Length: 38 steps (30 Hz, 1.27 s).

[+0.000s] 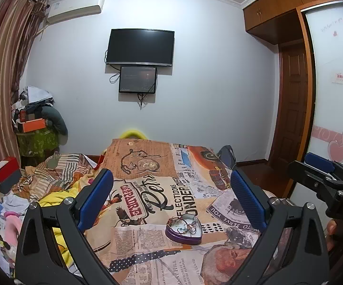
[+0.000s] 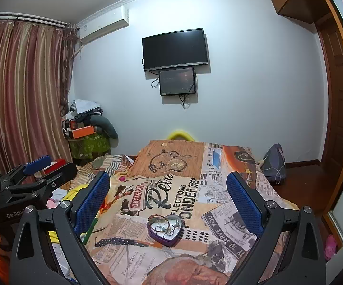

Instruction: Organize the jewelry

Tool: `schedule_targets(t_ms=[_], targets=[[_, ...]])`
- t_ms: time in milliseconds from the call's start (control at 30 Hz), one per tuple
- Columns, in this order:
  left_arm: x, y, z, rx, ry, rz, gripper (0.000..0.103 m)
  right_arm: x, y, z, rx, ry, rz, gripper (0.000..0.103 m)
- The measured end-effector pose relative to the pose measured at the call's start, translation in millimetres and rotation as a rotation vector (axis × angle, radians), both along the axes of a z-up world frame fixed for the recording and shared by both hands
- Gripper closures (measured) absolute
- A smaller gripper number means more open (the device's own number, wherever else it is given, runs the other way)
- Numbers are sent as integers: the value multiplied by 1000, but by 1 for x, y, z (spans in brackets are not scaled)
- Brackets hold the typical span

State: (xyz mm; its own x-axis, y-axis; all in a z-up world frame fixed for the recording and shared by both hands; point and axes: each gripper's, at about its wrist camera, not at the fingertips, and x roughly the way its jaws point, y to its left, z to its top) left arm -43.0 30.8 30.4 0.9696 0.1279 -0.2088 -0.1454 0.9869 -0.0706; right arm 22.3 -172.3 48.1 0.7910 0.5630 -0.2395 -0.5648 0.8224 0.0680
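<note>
Jewelry point(image 1: 183, 225) lies tangled in a purple heart tin point(image 1: 171, 234) on the newspaper-print surface point(image 1: 147, 242), at about 6 o'clock from the wall TV point(image 1: 140, 47). Both the left gripper point(image 1: 171, 197) and right gripper point(image 2: 169, 197) hang above it, spread wide and empty. I'd steady the tin's rim with one and narrow the other onto a single strand, lifting slowly so neighbours don't drag out.

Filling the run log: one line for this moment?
left gripper open | right gripper open | heart-shaped tin holds jewelry, untouched
</note>
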Motion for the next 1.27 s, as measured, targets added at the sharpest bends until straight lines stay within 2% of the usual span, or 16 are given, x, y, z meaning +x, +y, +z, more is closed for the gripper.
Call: schedule_targets(t_ms=[433, 933, 1267], targets=[[-1, -4, 1, 18, -6, -30, 3, 3, -3, 0, 9, 10, -6, 5], [1, -1, 0, -9, 7, -52, 3, 2, -4, 0, 14, 5, -4, 5], [4, -3, -3, 0, 7, -49, 3, 2, -2, 0, 11, 4, -1, 5]])
